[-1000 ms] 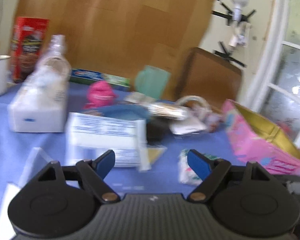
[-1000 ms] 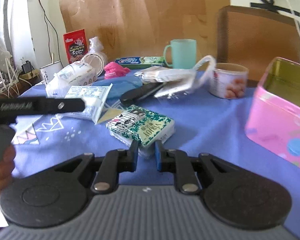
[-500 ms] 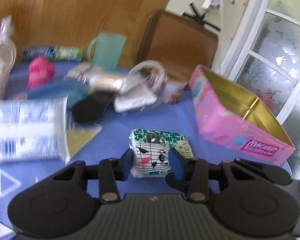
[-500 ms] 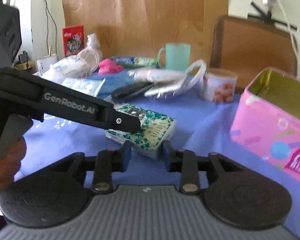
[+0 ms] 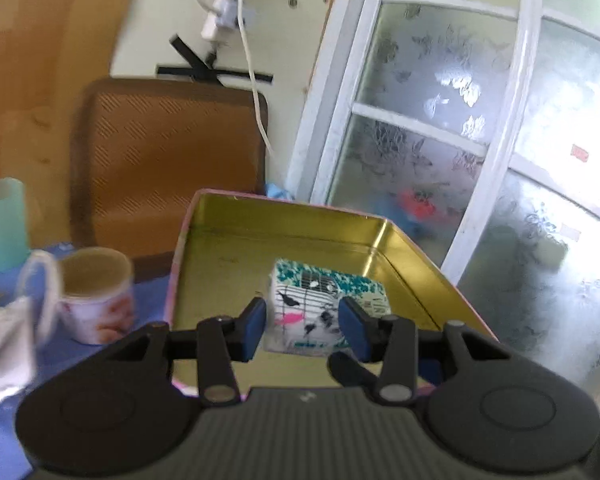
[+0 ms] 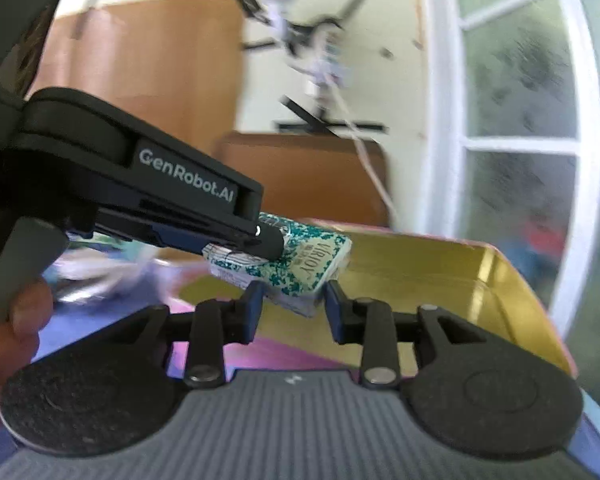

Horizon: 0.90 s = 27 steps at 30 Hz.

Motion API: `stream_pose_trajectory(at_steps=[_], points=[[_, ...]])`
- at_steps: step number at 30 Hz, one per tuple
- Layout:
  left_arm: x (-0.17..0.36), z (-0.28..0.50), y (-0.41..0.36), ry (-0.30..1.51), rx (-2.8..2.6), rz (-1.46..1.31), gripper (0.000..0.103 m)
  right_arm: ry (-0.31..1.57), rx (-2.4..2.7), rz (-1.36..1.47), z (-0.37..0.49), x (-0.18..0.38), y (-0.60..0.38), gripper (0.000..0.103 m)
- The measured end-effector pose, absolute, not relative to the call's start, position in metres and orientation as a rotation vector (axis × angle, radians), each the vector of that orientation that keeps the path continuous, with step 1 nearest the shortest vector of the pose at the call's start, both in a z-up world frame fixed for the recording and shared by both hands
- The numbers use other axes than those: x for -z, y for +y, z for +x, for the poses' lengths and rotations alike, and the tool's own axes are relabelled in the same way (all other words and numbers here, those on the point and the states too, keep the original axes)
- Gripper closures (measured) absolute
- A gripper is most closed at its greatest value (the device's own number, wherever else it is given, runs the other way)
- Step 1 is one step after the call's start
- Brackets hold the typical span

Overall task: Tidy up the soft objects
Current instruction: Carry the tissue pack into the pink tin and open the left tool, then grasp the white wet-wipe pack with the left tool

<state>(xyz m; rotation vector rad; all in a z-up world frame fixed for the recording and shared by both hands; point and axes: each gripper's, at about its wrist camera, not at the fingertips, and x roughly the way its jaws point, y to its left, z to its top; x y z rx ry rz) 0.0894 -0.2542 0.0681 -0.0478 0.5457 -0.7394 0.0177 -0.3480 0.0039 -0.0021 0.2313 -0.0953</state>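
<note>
My left gripper (image 5: 303, 330) is shut on a small tissue pack (image 5: 320, 308) with a green-and-white bird print, and holds it above the open pink tin (image 5: 228, 248) with a gold inside. In the right wrist view the same pack (image 6: 300, 260) hangs from the left gripper's fingers (image 6: 260, 242) over the tin (image 6: 440, 276). My right gripper (image 6: 294, 310) is partly open and empty, just below and in front of the pack.
A white printed cup (image 5: 96, 296) and a teal mug (image 5: 2, 224) stand left of the tin on the blue tablecloth (image 5: 4, 432). A white cloth (image 5: 8, 344) lies at the far left. A brown chair back (image 5: 168, 160) and a glass door (image 5: 500, 160) stand behind.
My left gripper closed on the tissue pack, lifted it off the table and carried it right, over the tin. My right gripper opened a little and followed towards the tin.
</note>
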Motion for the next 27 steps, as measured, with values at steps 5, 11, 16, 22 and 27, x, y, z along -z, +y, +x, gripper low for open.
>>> stream_pose_trajectory(at_steps=[5,11,16,22,27], points=[[-0.06,0.092,-0.243,0.571,0.693,-0.065,0.043,0.197,0.131,0.133,0.014,-0.003,-0.365,0.042],[-0.068,0.055,-0.143,0.473,0.613,-0.133,0.04,0.137,-0.029,0.149,0.007,-0.007,-0.33,0.043],[-0.058,0.027,-0.042,0.464,0.414,-0.194,0.039,0.235,-0.279,0.101,0.022,-0.004,-0.273,0.043],[-0.049,0.016,0.059,0.478,0.16,-0.309,0.033,0.382,-0.54,-0.068,0.042,0.0,-0.183,0.039],[-0.04,0.029,0.095,0.517,0.121,-0.38,0.027,0.445,-0.644,-0.207,0.06,0.004,-0.127,0.028]])
